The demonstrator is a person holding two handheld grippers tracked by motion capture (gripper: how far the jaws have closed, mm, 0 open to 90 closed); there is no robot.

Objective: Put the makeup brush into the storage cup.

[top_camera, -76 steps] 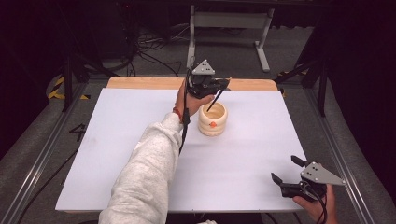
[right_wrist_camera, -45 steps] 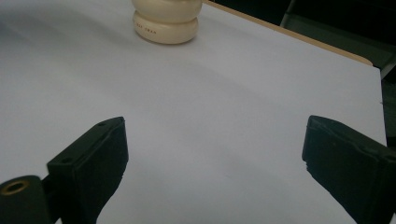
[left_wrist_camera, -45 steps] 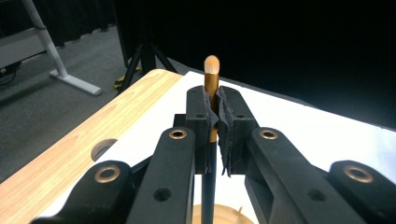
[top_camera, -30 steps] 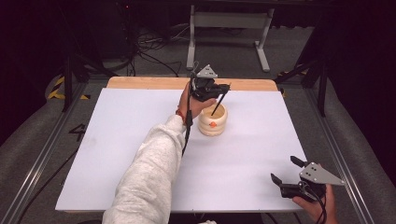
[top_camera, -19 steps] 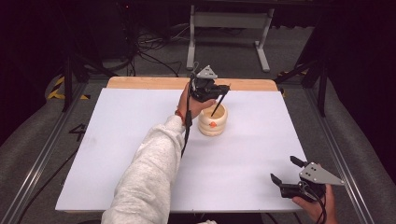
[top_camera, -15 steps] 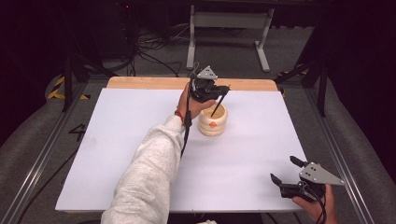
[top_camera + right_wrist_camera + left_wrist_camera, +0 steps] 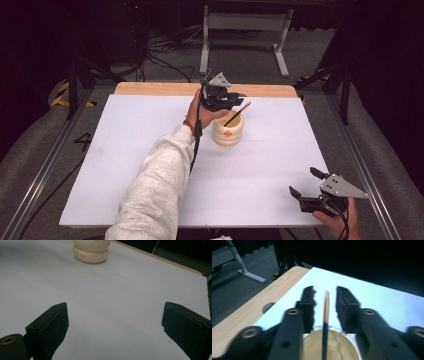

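Observation:
A cream, ribbed cup (image 7: 228, 131) stands on the white sheet (image 7: 125, 150) toward the table's far middle. A dark pencil with an orange end (image 7: 237, 114) leans in it, tip up to the right. My left gripper (image 7: 239, 98) hovers just over the cup. Its jaws have just been opening, and in the left gripper view the pencil (image 7: 326, 310) stands between the pads with a gap on each side, above the cup's mouth (image 7: 312, 345). My right gripper (image 7: 302, 181) rests open at the front right corner, and the cup's base (image 7: 91, 251) lies far ahead of it.
The wooden table edge (image 7: 160, 89) runs along the far side, with a round hole (image 7: 269, 307) in it. A metal stand (image 7: 245, 30) is on the floor behind. Grey rails flank the table.
The left gripper came slightly lower and nearer the cup, and the pencil now leans in the cup on its own. The right hand has stayed put.

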